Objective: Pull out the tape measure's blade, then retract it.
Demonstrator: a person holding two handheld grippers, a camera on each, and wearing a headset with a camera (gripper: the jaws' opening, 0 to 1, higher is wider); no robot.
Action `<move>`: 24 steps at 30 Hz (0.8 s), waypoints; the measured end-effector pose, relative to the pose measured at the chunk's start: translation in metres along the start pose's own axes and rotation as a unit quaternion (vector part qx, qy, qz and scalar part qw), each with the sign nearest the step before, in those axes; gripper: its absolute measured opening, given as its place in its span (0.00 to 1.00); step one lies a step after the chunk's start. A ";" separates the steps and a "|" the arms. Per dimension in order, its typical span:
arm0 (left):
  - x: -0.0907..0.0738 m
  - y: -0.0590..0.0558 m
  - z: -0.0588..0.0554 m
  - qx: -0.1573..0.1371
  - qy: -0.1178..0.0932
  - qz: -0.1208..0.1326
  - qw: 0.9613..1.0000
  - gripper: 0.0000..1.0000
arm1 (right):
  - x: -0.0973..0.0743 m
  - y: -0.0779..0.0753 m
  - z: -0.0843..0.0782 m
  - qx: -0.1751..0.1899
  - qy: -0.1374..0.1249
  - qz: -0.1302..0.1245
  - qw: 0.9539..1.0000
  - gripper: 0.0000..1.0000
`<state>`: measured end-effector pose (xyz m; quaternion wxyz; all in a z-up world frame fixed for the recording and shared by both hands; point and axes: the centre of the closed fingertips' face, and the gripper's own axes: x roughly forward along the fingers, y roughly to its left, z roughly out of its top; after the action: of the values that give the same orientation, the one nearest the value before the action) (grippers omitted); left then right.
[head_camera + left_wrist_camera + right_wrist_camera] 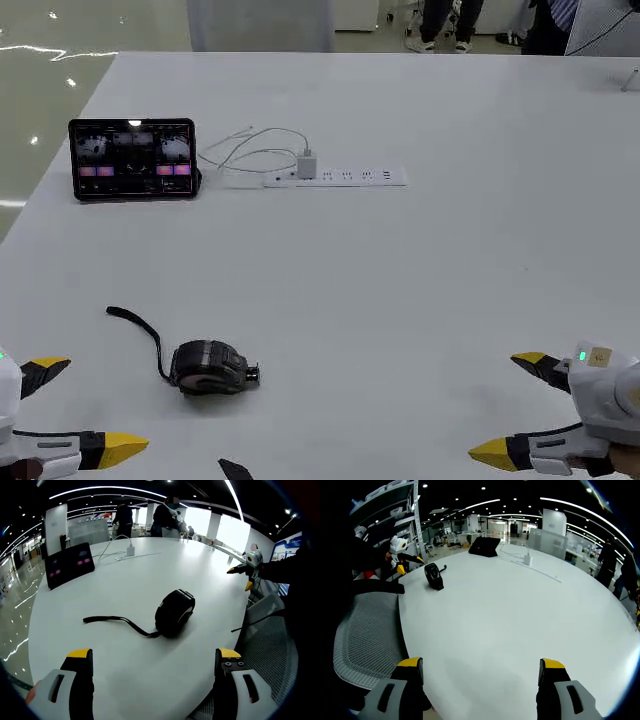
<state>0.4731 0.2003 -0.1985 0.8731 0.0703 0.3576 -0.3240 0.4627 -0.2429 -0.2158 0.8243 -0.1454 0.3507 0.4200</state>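
Note:
A black tape measure (210, 366) with a black wrist strap (140, 328) lies on the white table (400, 260), near its front left. It appears large in the left gripper view (174, 612) and small and far off in the right gripper view (434, 576). My left gripper (85, 405) is open at the front left, short of the tape measure, with nothing between its yellow-tipped jaws (155, 656). My right gripper (512, 405) is open at the front right, far from it, over bare table (481, 666). The blade looks retracted.
A tablet (133, 159) stands at the back left. A white power strip (340, 177) with a charger and coiled cable (250, 150) lies behind the middle. A mesh chair (365, 635) sits at the table's near edge. People stand beyond the far edge.

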 end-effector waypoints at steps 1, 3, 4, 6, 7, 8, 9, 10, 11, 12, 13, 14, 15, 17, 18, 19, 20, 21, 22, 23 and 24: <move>0.000 0.000 0.000 -0.001 0.000 0.000 1.000 0.99 | -0.002 -0.001 0.000 0.000 -0.001 0.000 1.000 0.95; -0.002 0.001 -0.001 -0.002 0.000 0.000 1.000 0.99 | -0.005 -0.004 0.001 0.000 -0.004 0.000 1.000 0.98; -0.002 0.001 -0.001 -0.009 0.000 -0.003 1.000 0.99 | -0.008 -0.005 0.001 0.002 -0.004 0.001 1.000 0.99; -0.001 0.001 -0.003 -0.012 0.002 -0.005 1.000 0.99 | -0.009 -0.006 0.000 0.004 -0.002 0.002 1.000 0.99; -0.001 0.000 -0.003 -0.012 0.003 -0.006 1.000 0.99 | -0.009 -0.007 -0.002 0.004 -0.001 0.001 1.000 0.99; -0.001 -0.001 -0.003 -0.011 0.004 -0.007 1.000 0.99 | -0.009 -0.007 -0.002 0.003 0.001 0.002 1.000 0.99; -0.001 -0.001 -0.004 -0.009 0.004 -0.006 1.000 0.99 | -0.010 -0.006 -0.003 0.003 0.003 0.002 1.000 0.99; -0.001 -0.001 -0.004 -0.008 0.005 -0.007 1.000 0.99 | -0.010 -0.005 -0.003 0.003 0.003 0.002 1.000 0.99; 0.000 -0.002 -0.005 -0.009 0.006 -0.009 1.000 0.99 | -0.010 -0.004 -0.003 0.002 0.003 0.003 1.000 0.99; 0.000 -0.004 -0.005 -0.014 0.008 -0.013 1.000 0.99 | -0.009 -0.004 -0.004 0.000 0.005 0.005 1.000 0.99; 0.000 -0.003 -0.005 -0.010 0.007 -0.010 1.000 0.99 | -0.009 -0.003 -0.005 -0.001 0.007 0.005 1.000 0.99; 0.000 -0.002 -0.006 -0.008 0.008 -0.009 1.000 0.99 | -0.008 -0.002 -0.006 -0.003 0.009 0.008 1.000 0.99; 0.000 -0.002 -0.006 -0.009 0.007 -0.009 1.000 0.99 | -0.008 -0.002 -0.007 -0.004 0.010 0.009 1.000 0.99; 0.000 -0.001 -0.005 -0.008 0.006 -0.007 1.000 0.99 | -0.009 -0.002 -0.006 -0.006 0.010 0.009 1.000 0.99; 0.000 -0.001 -0.005 -0.009 0.008 -0.008 1.000 0.99 | -0.010 -0.001 -0.005 -0.005 0.009 0.008 1.000 0.99; 0.000 -0.001 -0.005 -0.008 0.006 -0.008 1.000 0.99 | -0.010 -0.002 -0.005 -0.003 0.008 0.008 1.000 0.99; 0.000 0.000 -0.004 -0.007 0.005 -0.006 1.000 0.99 | -0.010 -0.003 -0.006 -0.003 0.008 0.008 1.000 0.99; -0.001 -0.002 -0.005 -0.010 0.009 -0.011 1.000 0.99 | -0.010 -0.003 -0.006 -0.003 0.008 0.007 1.000 0.99; -0.001 -0.002 -0.004 -0.007 0.008 -0.011 1.000 0.99 | -0.011 -0.002 -0.006 -0.003 0.009 0.007 1.000 0.99; 0.000 0.000 -0.004 -0.003 0.006 -0.009 1.000 0.99 | -0.011 -0.002 -0.006 -0.003 0.008 0.008 1.000 0.99; 0.000 0.000 -0.004 -0.006 0.008 -0.009 1.000 0.99 | -0.011 -0.002 -0.006 -0.002 0.009 0.007 1.000 0.99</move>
<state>0.4706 0.2018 -0.2010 0.8677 0.0645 0.3668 -0.3293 0.4571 -0.2542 -0.2126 0.8176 -0.1485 0.3582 0.4256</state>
